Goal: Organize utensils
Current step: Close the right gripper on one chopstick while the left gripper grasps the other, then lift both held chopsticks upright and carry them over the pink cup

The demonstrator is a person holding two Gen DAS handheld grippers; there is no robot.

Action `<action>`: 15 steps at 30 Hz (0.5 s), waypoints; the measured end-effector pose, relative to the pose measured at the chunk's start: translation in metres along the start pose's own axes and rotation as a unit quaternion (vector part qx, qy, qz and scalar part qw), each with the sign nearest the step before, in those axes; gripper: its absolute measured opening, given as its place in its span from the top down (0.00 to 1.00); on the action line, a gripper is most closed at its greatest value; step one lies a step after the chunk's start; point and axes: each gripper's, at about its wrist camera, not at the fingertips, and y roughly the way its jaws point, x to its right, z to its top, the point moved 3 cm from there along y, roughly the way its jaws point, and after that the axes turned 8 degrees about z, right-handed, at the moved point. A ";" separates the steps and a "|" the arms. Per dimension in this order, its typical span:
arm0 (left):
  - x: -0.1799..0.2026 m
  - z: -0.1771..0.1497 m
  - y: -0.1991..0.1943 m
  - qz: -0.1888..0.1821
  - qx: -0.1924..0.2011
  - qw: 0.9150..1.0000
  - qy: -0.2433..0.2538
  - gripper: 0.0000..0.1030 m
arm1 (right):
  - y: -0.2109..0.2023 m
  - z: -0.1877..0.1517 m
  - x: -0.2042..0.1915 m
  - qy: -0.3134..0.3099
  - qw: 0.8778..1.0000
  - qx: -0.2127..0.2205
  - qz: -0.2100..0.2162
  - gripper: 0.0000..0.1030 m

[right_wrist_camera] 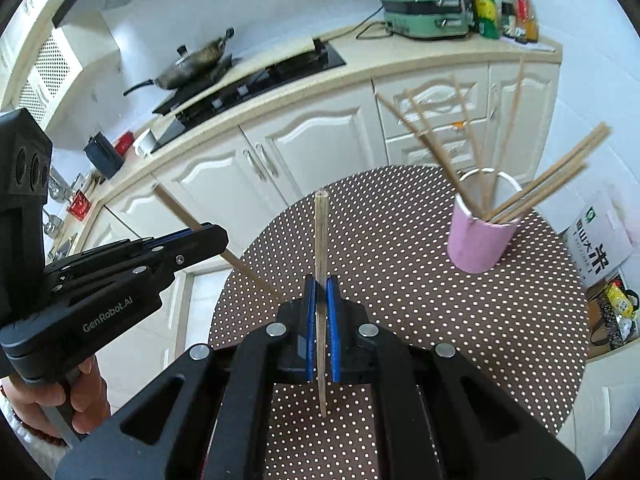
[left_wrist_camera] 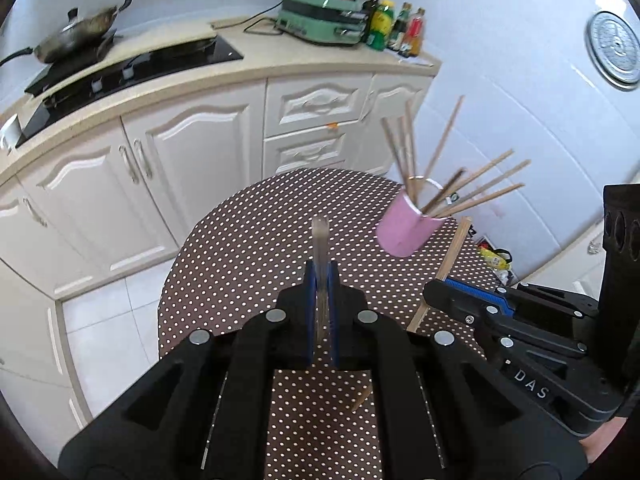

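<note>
Chopsticks were being carried: the left gripper point(left_wrist_camera: 321, 276) pinched 1 chopstick point(left_wrist_camera: 320, 240), the right gripper point(right_wrist_camera: 321, 292) pinched another chopstick point(right_wrist_camera: 320, 232), and both needed dropping into the pink cup point(right_wrist_camera: 478, 238).

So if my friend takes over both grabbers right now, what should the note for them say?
Left gripper: shut on one chopstick, lifted above the table.
Right gripper: shut on another chopstick, also off the table.
The pink cup stands upright on the dotted table, to the right of both grippers, with many chopsticks fanned out in it.
Done: those chopsticks are in the cup, and two more are picked up.
Left: drop both held chopsticks into the cup. No other loose ones show on the visible part of the table, but check anyway.
</note>
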 end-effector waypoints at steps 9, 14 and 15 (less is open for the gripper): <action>0.019 0.004 -0.034 -0.025 0.037 0.999 0.015 0.94 | -0.051 -0.001 -0.003 -0.007 0.997 0.067 -0.025 0.96; 0.033 0.013 -0.050 -0.043 0.058 0.997 0.020 0.94 | -0.083 0.007 0.011 0.003 0.993 0.113 -0.041 0.96; 0.035 0.015 -0.053 -0.046 0.062 0.997 0.022 0.94 | -0.089 0.009 0.014 0.005 0.992 0.122 -0.044 0.96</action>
